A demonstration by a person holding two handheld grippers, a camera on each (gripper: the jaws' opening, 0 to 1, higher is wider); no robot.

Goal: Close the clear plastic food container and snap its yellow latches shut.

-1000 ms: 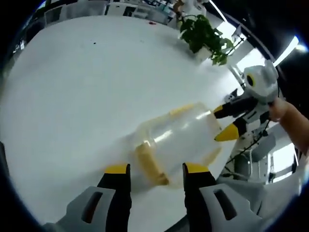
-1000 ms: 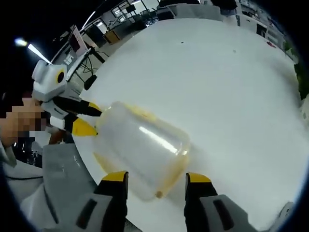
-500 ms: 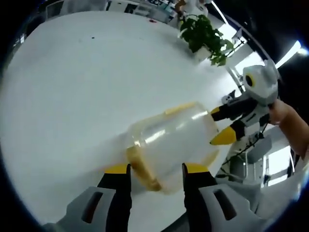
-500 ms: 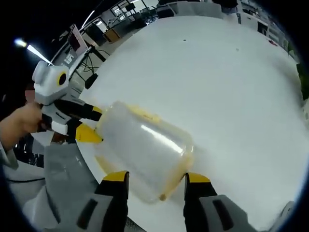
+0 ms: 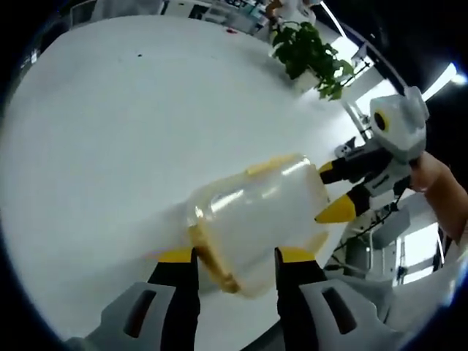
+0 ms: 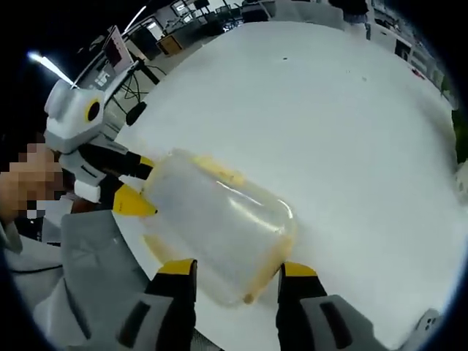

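Note:
A clear plastic food container (image 5: 256,212) with yellow latches lies tilted over the white table (image 5: 110,131). One yellow latch (image 5: 208,252) sits at its near end, which lies between the wide-apart jaws of my left gripper (image 5: 234,257). My right gripper (image 5: 330,190) comes in from the right and straddles the far end with its yellow tips. In the right gripper view the container (image 6: 219,227) reaches down between the spread jaws of my right gripper (image 6: 235,270). There a yellow strip (image 6: 219,170) runs along its top edge, and the left gripper (image 6: 135,186) straddles its far end.
A potted green plant (image 5: 311,47) stands at the table's far right edge. A person's hand (image 5: 439,183) holds the right gripper. Desks and monitors (image 6: 117,62) stand beyond the table's edge. A grey sleeve (image 6: 95,270) lies low at the left.
The container's near end has slid further in between my left jaws. The right gripper view has shifted slightly, with the container staying between its jaws.

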